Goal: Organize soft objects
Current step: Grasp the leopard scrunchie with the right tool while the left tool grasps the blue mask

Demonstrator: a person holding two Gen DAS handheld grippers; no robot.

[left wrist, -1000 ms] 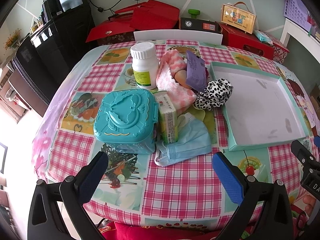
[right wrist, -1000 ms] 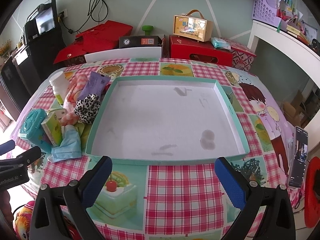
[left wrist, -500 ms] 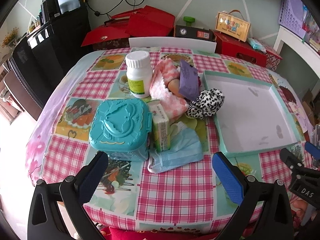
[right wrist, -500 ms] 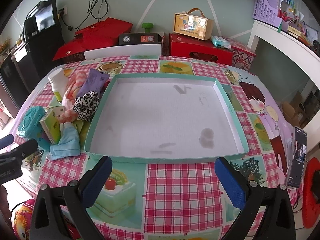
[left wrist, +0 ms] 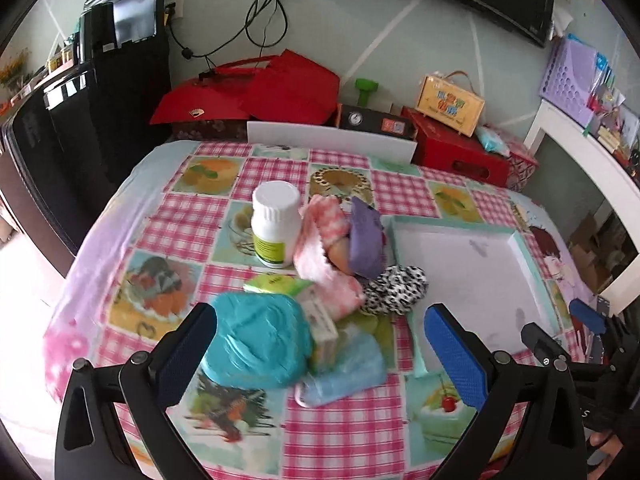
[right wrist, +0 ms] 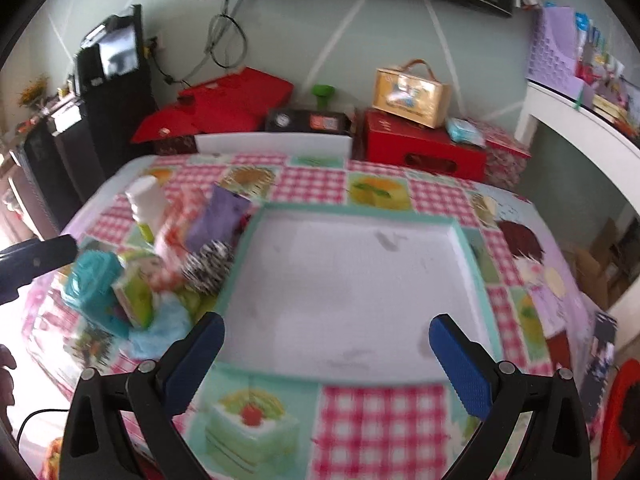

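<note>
Both tongs hang spread wide and hold nothing: the left tongs [left wrist: 320,340] hover over the near-left pile, the right tongs [right wrist: 326,350] over the near edge of the shallow white tray with a teal rim [right wrist: 466,248]. That tray sits on the right half of the worktop, which wears a pink-checked cloth with cake pictures [left wrist: 352,432]. Just left of the tray lies the heap of soft things: a light blue face mask [left wrist: 352,364] nearest, a black-and-white spotted scrunchie [left wrist: 394,290] just beside the tray rim, and a pink-and-white fluffy sock [left wrist: 328,248] with a purple pouch [left wrist: 364,240] resting against it. Among them stand a white plastic pill bottle with a yellow-green label [left wrist: 276,224], a teal plastic lidded box [left wrist: 260,340], blurred here, and a green tissue packet [left wrist: 320,324] leaning between box and mask.
</note>
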